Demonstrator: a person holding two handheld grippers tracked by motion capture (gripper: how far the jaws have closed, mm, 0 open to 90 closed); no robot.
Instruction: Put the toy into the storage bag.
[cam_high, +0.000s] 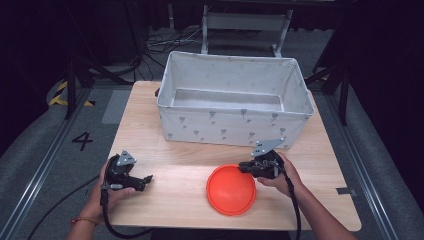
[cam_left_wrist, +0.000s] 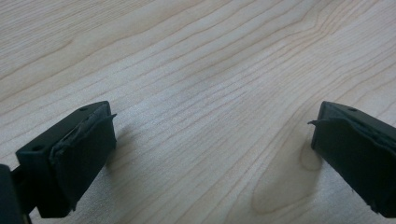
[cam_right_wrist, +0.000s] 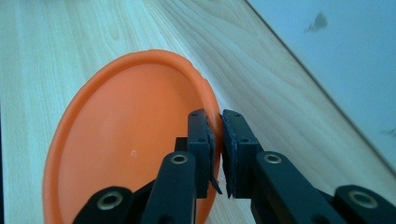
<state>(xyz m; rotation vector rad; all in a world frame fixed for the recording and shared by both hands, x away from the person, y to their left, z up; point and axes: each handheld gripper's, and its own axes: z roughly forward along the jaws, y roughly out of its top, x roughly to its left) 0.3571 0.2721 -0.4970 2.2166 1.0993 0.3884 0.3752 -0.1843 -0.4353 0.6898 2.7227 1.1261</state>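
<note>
In the high view the table (cam_high: 165, 200) and the fabric bin (cam_high: 232, 100) are evenly and brightly lit from above, while the far background and both sides fall into deep darkness; the picture is soft and low in detail. In the left gripper view the wood grain is sharp, with soft shadows beside the near, slightly blurred jaws. In the right gripper view the orange plate (cam_right_wrist: 121, 140) glows evenly, its near edge blurred, under a cool bluish cast.

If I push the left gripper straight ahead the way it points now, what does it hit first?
Probably the orange plate: the left gripper, jaws open, points across bare table toward it, though its own view suggests it tilts down at the wood.
</note>
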